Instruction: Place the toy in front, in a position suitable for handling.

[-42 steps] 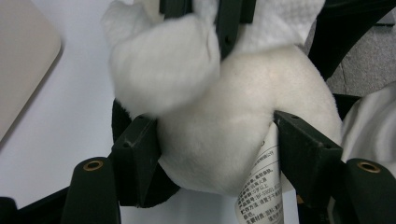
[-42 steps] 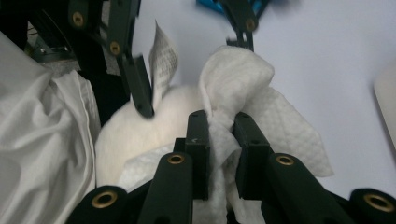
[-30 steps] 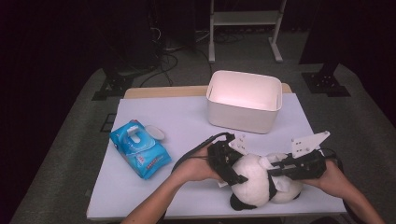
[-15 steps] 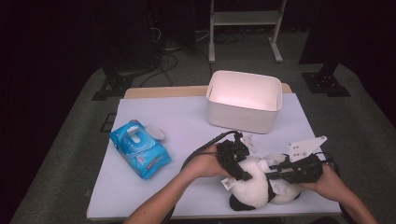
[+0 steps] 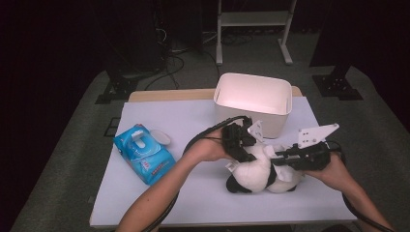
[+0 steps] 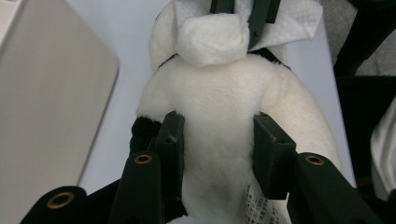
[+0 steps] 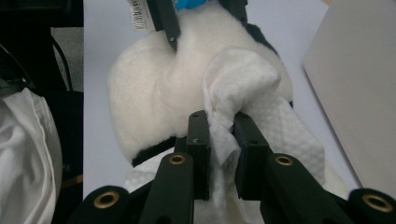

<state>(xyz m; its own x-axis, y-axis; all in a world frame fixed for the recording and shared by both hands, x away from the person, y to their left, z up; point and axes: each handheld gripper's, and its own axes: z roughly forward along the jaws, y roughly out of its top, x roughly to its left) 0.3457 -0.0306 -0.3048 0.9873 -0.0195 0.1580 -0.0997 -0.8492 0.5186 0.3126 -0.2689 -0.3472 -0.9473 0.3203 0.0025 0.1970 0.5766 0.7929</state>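
A black-and-white plush panda (image 5: pixel 261 174) lies on the white table between both hands. My left gripper (image 5: pixel 244 150) comes in from the left. Its jaws have just been closing and now press into the panda's white body (image 6: pixel 219 93), one pad on each side (image 6: pixel 217 135). From the right, my right gripper (image 5: pixel 283 162) is shut on a crumpled white wipe (image 7: pixel 238 74) held against the panda (image 7: pixel 144 93). The left gripper view looks along the panda to the wipe (image 6: pixel 215 37) at its far end.
A white rectangular bin (image 5: pixel 254 96) stands just behind the panda, close to both grippers. A blue pack of wipes (image 5: pixel 143 153) with its flap open lies to the left. The table's near edge (image 5: pixel 217 220) runs below the forearms.
My left gripper slid right onto the panda and closed its jaws on the body. The panda and both hands rose slightly toward the bin. The right gripper kept its hold on the wipe.
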